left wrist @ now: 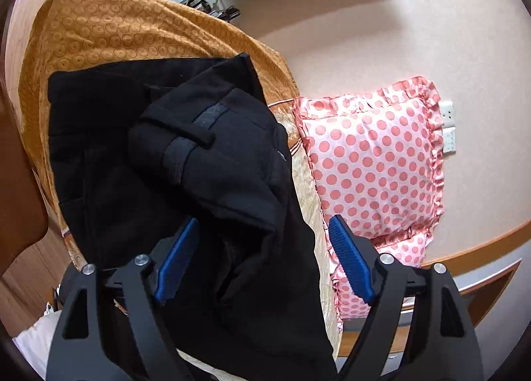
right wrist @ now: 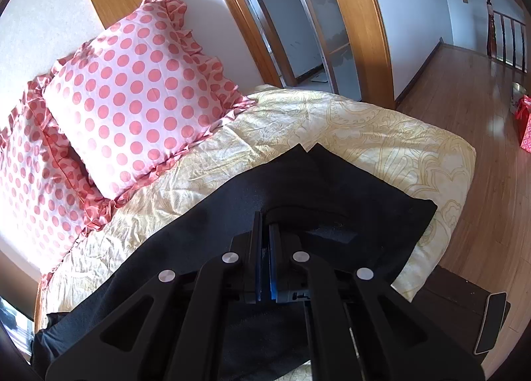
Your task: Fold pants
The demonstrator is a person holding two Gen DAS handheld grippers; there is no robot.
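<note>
- The black pants [left wrist: 172,182] lie on the pale yellow bedspread [right wrist: 365,129], beside the two pink dotted pillows [right wrist: 132,99]. In the left wrist view the waist end, with its belt loops, is bunched and partly turned over itself. Behind it there is an orange patterned cloth [left wrist: 109,29].
- The left gripper [left wrist: 262,258] is spread wide. One blue pad [left wrist: 177,258] stands against the black cloth and the other is over the bedspread near the pillows, so a fold of the pants sits between them but is not pinched.
- The right gripper [right wrist: 265,231] has its pads pressed together. A thin edge of black cloth seems to be caught between them, at the leg end, where the two leg hems [right wrist: 308,152] lie close to each other.
- I judge that the step in hand is to take hold at the waist end while the right side keeps the legs in place.
- To do it well, the left gripper should close on the whole thickness of the waistband, not only on the upper loose layer, otherwise the layers will slide apart.
- Both ends should then be pulled gently away from each other, so the bunched part becomes flat before any fold.
- The cloth looks thick and soft, so a firm pinch is needed, and the lift should be low and slow.
</note>
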